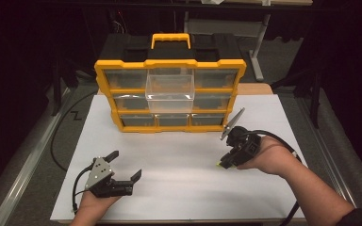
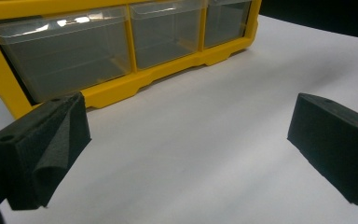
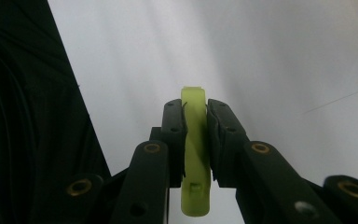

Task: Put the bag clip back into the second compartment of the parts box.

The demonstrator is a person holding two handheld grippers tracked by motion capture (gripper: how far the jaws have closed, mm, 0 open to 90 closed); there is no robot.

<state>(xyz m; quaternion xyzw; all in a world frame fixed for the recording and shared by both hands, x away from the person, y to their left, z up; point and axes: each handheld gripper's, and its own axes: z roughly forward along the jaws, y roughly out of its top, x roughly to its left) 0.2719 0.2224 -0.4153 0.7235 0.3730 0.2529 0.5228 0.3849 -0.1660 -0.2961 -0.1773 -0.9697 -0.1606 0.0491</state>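
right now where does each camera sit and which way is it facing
High view: above the person's side, looking forward and down at the white table and yellow organizer; both forearms, left gripper and right gripper show.
Left gripper view: on the left gripper, facing the organizer's bottom drawers; jaws wide apart.
Right gripper view: on the right gripper, facing the table; jaws clamp a yellow-green piece.
Shared: the high and left gripper views both show the organizer.
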